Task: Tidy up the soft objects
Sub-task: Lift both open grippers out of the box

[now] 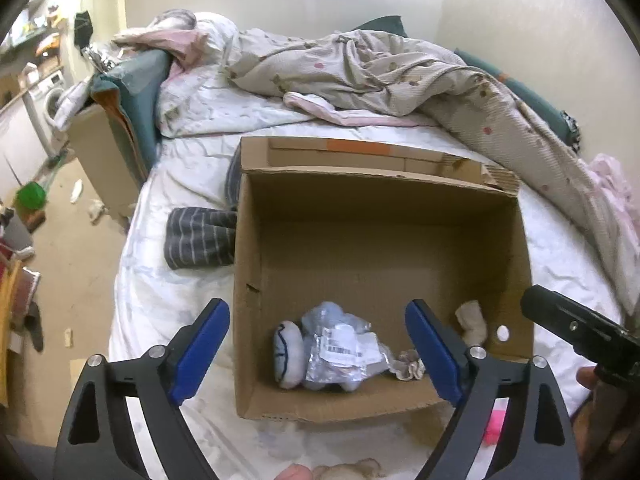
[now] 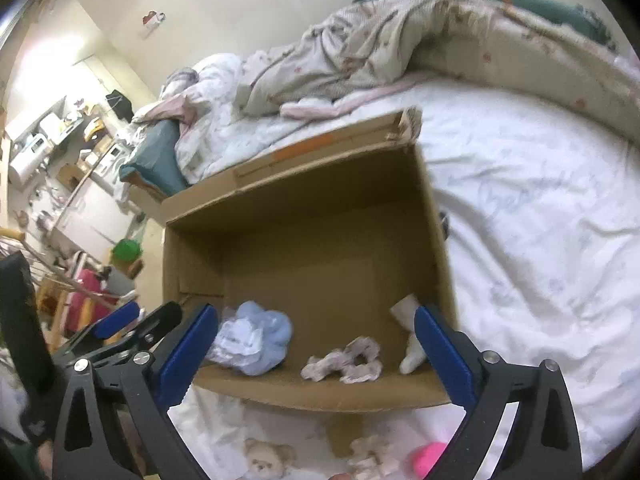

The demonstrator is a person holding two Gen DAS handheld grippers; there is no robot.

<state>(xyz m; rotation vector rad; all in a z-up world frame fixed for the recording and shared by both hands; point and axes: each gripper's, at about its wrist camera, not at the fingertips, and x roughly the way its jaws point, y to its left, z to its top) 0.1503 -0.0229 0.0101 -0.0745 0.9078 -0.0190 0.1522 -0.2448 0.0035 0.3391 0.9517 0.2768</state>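
The cardboard box (image 1: 380,240) sat open on the bed (image 1: 180,312), and everything is placed here by that box. Inside it, against the near wall, lay a blue plush in crinkled plastic wrap (image 1: 340,348), a small white rolled sock (image 1: 288,354) just beside it on the left, a frilly scrunchie (image 2: 344,360) to its right, and a pale sock (image 2: 412,344) in the near right corner. Outside the near wall, on the sheet, waited a small teddy (image 2: 266,458), a pale floppy toy (image 2: 370,460) and a bright pink thing (image 2: 430,456); a grey striped cloth (image 1: 200,236) lay against the box's left wall. The left gripper (image 1: 318,354) hung above the near left part of the box with its fingers spread wide and nothing between them; the right gripper (image 2: 316,356) hung above the near wall, fingers likewise wide and empty. All these items looked light and limp, likely to sag and fold when lifted. The wrapped plush would probably be slippery at the film, so a pinch across its bulk seemed safer. The teddy seemed best taken round the body, the striped cloth at a bunched fold. Nothing looked fragile.
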